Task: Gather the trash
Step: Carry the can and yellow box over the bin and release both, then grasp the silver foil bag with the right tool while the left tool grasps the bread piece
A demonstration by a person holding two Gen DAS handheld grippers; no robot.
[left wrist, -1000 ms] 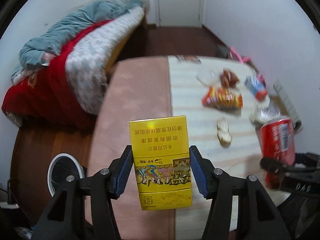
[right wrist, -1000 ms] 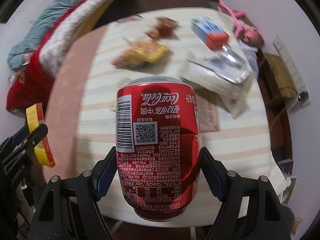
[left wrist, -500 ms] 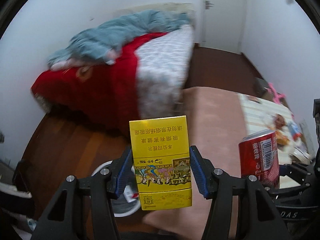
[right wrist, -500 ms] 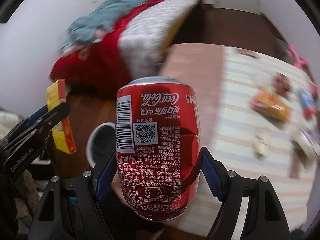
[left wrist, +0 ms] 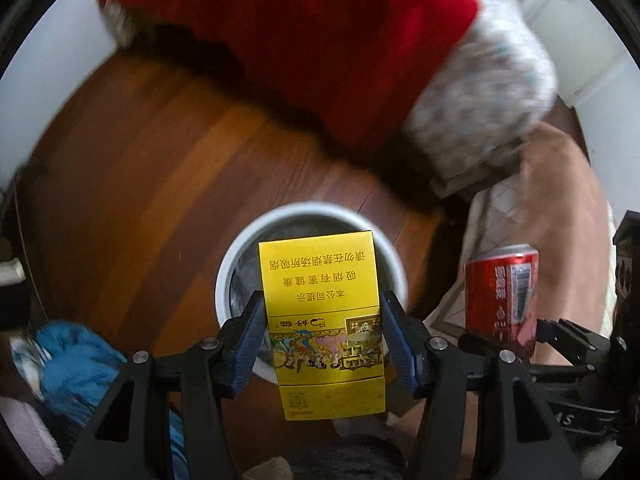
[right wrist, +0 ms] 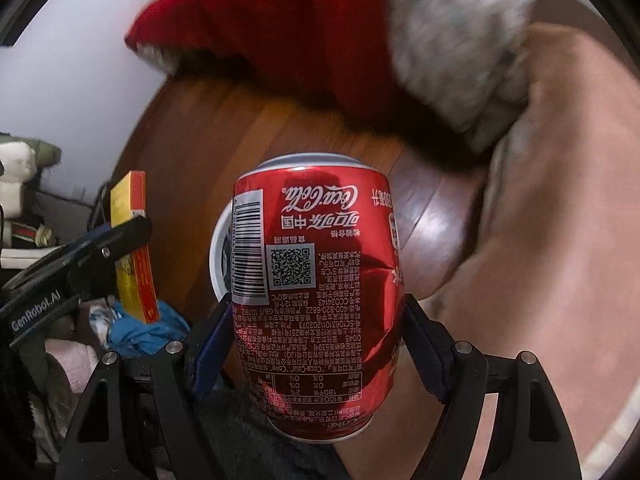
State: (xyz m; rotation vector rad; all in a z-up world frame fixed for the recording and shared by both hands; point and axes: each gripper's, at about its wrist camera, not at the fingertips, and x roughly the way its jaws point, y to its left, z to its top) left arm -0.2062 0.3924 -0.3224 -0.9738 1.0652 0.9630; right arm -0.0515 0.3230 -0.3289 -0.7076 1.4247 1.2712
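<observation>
My left gripper (left wrist: 322,330) is shut on a yellow cigarette pack (left wrist: 320,304) and holds it over a round white-rimmed trash bin (left wrist: 240,252) on the wooden floor. My right gripper (right wrist: 318,332) is shut on a dented red Coca-Cola can (right wrist: 316,280), held to the right of the bin (right wrist: 216,248), which the can mostly hides. The can also shows at the right of the left wrist view (left wrist: 500,296). The pack in the left gripper shows at the left of the right wrist view (right wrist: 134,244).
A bed with a red blanket (left wrist: 320,40) and a patterned quilt (left wrist: 480,100) lies beyond the bin. A pink-covered table edge (left wrist: 568,208) is on the right. Blue cloth (left wrist: 76,360) lies on the floor at the lower left.
Both grippers swung left and down from the table toward the floor. The trash bin now sits right under the cigarette pack, and the bed fills the top of both views.
</observation>
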